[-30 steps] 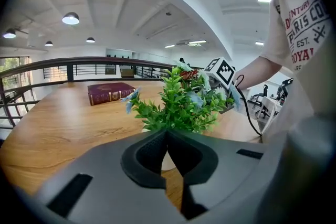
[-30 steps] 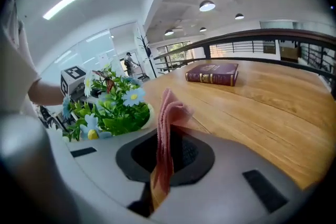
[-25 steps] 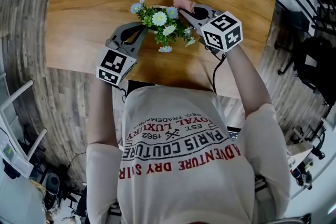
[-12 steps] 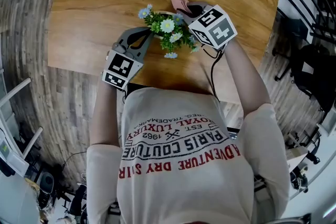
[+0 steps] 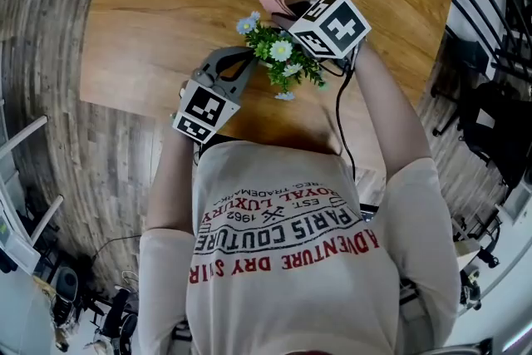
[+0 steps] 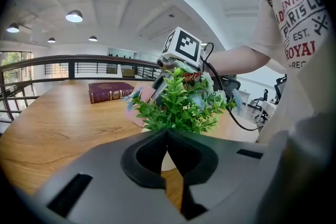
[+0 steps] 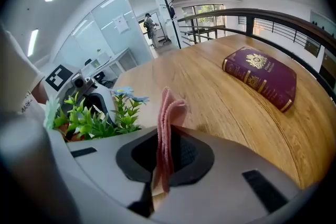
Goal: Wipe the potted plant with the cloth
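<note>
Potted plant (image 5: 283,62) upright on tabletop (image 5: 158,4), toward person's side, between both tools. Pink cloth (image 7: 167,123) folded, just beyond foliage; contact with leaves unclear. Right tool (image 7: 164,148) clamped on cloth, fold sticking out past tips. Left tool (image 6: 168,134) fully closed, nothing visible between jaws, tips at pot's near side. Maroon book (image 7: 261,77) well apart.

Risks:
- cloth snags stems or flowers, drags light pot over
- left tool likely only braces, so pot may slide or tip
- hard swipe could shed petals
</note>
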A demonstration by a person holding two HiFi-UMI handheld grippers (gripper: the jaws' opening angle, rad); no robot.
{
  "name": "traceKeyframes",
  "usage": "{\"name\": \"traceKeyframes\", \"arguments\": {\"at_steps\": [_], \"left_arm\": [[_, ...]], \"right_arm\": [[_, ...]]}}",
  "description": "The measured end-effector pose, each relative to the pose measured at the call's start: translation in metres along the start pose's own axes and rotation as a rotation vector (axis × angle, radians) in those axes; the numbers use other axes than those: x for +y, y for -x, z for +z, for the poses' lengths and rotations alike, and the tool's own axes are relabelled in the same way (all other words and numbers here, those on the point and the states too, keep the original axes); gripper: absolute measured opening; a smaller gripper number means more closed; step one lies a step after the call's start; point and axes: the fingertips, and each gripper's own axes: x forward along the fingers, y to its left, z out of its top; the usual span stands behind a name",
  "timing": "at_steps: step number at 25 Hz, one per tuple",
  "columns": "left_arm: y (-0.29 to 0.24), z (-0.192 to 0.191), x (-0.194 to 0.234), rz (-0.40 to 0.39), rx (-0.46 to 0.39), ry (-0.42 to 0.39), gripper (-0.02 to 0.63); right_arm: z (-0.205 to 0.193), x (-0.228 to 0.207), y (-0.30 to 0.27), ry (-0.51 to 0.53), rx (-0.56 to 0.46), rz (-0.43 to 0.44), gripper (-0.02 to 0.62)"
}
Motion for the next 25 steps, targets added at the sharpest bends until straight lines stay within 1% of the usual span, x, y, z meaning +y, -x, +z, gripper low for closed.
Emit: {"name": "traceKeyframes", "arguments": {"at_steps": [4,9,11,14,16,19,23,25], "left_arm": [[0.0,-0.001,0.0,-0.005,-0.001,0.011,0.017],[0.0,0.0,-0.002,-0.008,-0.001,0.016,0.017],[0.0,0.0,-0.001,-0.007,-0.006,0.025,0.017],[-0.002,0.0,0.001,-0.006,-0.021,0.059,0.017],[-0.002,-0.002,0.003,-0.002,-0.023,0.066,0.017],[0.003,-0.001,0.004,0.005,-0.023,0.035,0.017],[0.019,0.017,0.005,0.001,-0.092,0.002,0.017],[0.031,0.026,0.007,-0.003,-0.111,-0.028,0.017]], "right_arm": [[0.01,0.01,-0.01,0.025,0.041,0.044,0.035],[0.017,0.025,-0.019,0.065,0.084,0.076,0.035],[0.019,0.029,-0.02,0.093,0.094,0.071,0.035],[0.02,0.022,-0.015,0.136,0.092,0.0,0.035],[0.022,0.016,-0.007,0.146,0.066,-0.061,0.035],[0.029,0.011,0.013,0.131,0.006,-0.149,0.035],[0.037,0.014,0.048,0.098,-0.047,-0.251,0.035],[0.043,0.018,0.063,0.076,-0.079,-0.298,0.035]]}}
